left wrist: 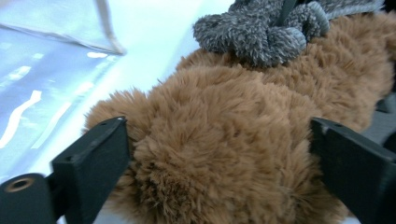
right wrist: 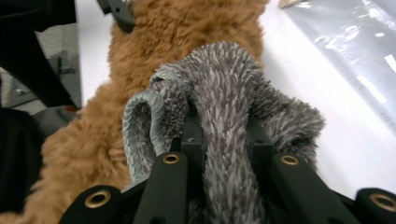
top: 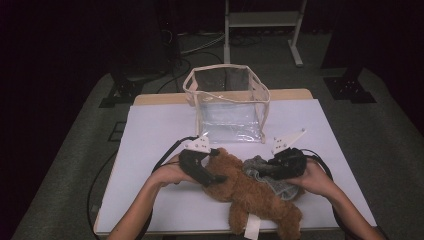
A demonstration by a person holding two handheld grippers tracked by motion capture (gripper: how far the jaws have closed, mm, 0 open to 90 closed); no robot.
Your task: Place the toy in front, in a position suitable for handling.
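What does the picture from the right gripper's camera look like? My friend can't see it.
The right gripper pinches a fuzzy grey cloth between its black jaws. Behind it lies a fluffy brown teddy bear on a white table, with a clear plastic bag at the top right.

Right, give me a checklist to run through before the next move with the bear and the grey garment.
1. Right gripper clamped on the grey garment: ok, fabric is pinched between the shut jaws.
2. Left gripper around the brown teddy bear: ok, a jaw stands at each side of the fur; whether the pads press, cannot tell.
3. Garment fully on the bear: not ok, it lies bunched on the bear's body.
4. Bear supported: ok, lying on the white table.
5. Clear bag out of the way: ok, standing open beyond the bear, apart from both grippers.
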